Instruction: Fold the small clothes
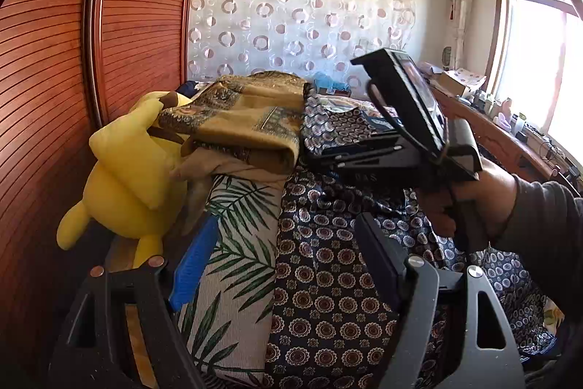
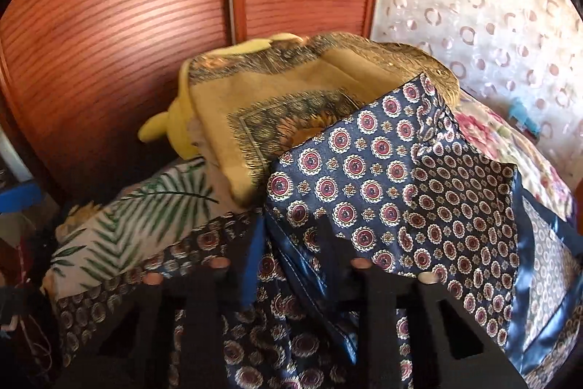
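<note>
A navy cloth with round medallions [image 1: 328, 279] lies spread over a pile on the bed. My left gripper [image 1: 288, 225] hangs open above it, with nothing between the blue pad and the black finger. A hand at the right holds my right gripper [image 1: 313, 154], which points left at the far part of the same cloth. In the right wrist view a folded flap of the navy cloth [image 2: 364, 170] lies across the pile. Its satin hem runs between the jaws of the right gripper [image 2: 291, 219]. The jaws stand narrow, with a small gap still showing.
A folded mustard patterned cloth [image 1: 247, 119] [image 2: 291, 86] tops the pile behind. A yellow plush toy [image 1: 127, 170] leans at the left by the red-brown wardrobe doors [image 1: 54, 61]. A leaf-print cushion [image 1: 237, 243] lies under the navy cloth. A cluttered desk [image 1: 510, 133] runs along the window.
</note>
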